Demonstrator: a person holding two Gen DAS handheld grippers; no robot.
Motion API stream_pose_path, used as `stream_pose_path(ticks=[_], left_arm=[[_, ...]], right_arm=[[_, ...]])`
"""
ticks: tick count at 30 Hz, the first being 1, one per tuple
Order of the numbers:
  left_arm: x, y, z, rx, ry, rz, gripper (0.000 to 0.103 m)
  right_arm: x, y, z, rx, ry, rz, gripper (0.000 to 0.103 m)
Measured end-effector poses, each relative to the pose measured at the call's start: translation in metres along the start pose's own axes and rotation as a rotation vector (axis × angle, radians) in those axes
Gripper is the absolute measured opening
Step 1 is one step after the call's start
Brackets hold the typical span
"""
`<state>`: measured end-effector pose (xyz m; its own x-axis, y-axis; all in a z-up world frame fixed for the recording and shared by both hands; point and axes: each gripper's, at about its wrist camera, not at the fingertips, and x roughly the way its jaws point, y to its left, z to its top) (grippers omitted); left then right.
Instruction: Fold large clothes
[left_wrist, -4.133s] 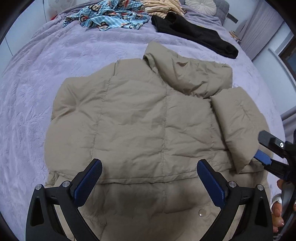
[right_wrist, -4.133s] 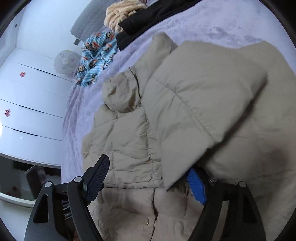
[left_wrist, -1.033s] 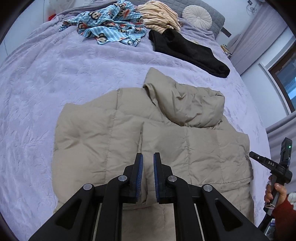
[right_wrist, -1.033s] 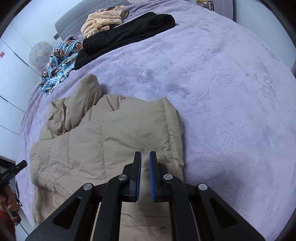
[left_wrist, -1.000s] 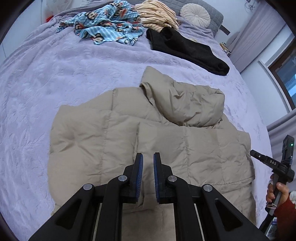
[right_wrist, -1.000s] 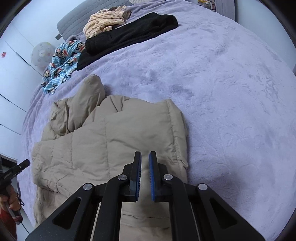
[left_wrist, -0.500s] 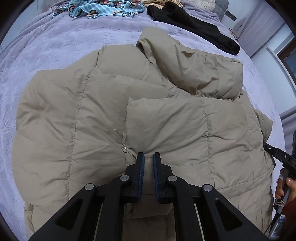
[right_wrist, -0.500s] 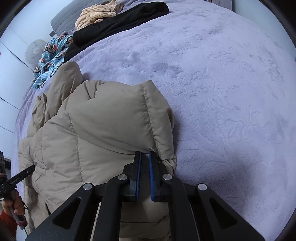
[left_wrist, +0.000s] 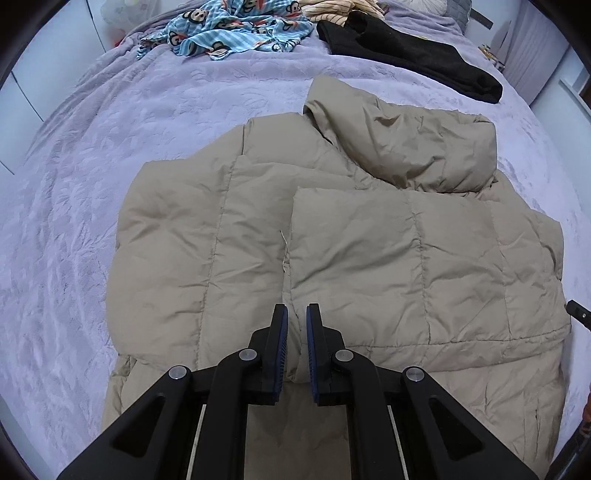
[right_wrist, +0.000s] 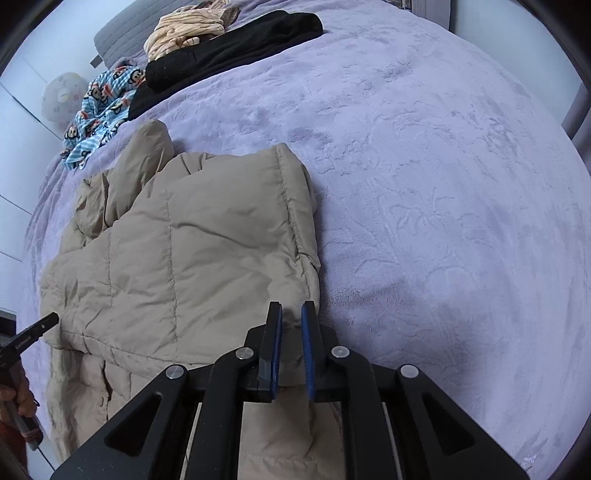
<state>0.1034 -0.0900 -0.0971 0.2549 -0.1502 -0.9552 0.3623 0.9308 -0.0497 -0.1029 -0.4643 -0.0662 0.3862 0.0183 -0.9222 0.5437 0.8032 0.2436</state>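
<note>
Jacket (left_wrist: 369, 258) first: where is it lying?

Spread on the bed cover (right_wrist: 443, 184), straight ahead of both my tongs and under them. Its lower part is folded up over the body. The hood (left_wrist: 406, 147) lies crumpled past that fold, ahead and to the right of my left tongs (left_wrist: 296, 308).

What are the left tongs doing?

Pressed nearly together, pointing steeply down, pinching jacket fabric at the near edge of the folded flap.

And the right ones?

My right tongs (right_wrist: 291, 306) sit at the jacket's right edge, with bare cover just to their right. Their jaws are beginning to part, and a ridge of jacket fabric stands between the pads.

Anything else nearby?

Far ahead of the left tongs lie a black garment (left_wrist: 406, 48) and a blue print cloth (left_wrist: 229, 33), well apart from the jacket.
</note>
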Motion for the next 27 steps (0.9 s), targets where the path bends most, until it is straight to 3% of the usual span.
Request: stream_pose_path(ticks=[13, 19, 20, 21, 22, 24, 27], left_arm=[[-0.013, -0.005, -0.013, -0.011, -0.01, 0.055, 0.012], [-0.017, -0.006, -0.019, -0.026, -0.019, 0.034, 0.012], [-0.018, -0.007, -0.02, -0.026, -0.02, 0.037, 0.025], [-0.018, -0.009, -0.021, -0.025, -0.018, 0.045, 0.049], [-0.02, -0.01, -0.022, -0.029, -0.021, 0.066, 0.103], [-0.031, -0.015, -0.026, -0.022, -0.075, 0.101, 0.102], [-0.037, -0.021, -0.032, -0.01, -0.074, 0.12, 0.102]], right_arm=[[-0.006, 0.005, -0.01, 0.029, 0.043, 0.047, 0.035], [-0.01, 0.01, -0.016, 0.028, 0.055, 0.076, 0.042], [-0.01, 0.01, -0.018, 0.033, 0.06, 0.084, 0.042], [-0.012, 0.01, -0.019, 0.036, 0.063, 0.091, 0.043], [-0.013, 0.01, -0.019, 0.038, 0.066, 0.096, 0.043], [-0.016, 0.009, -0.021, 0.039, 0.073, 0.107, 0.043], [-0.019, 0.009, -0.025, 0.033, 0.087, 0.115, 0.043]])
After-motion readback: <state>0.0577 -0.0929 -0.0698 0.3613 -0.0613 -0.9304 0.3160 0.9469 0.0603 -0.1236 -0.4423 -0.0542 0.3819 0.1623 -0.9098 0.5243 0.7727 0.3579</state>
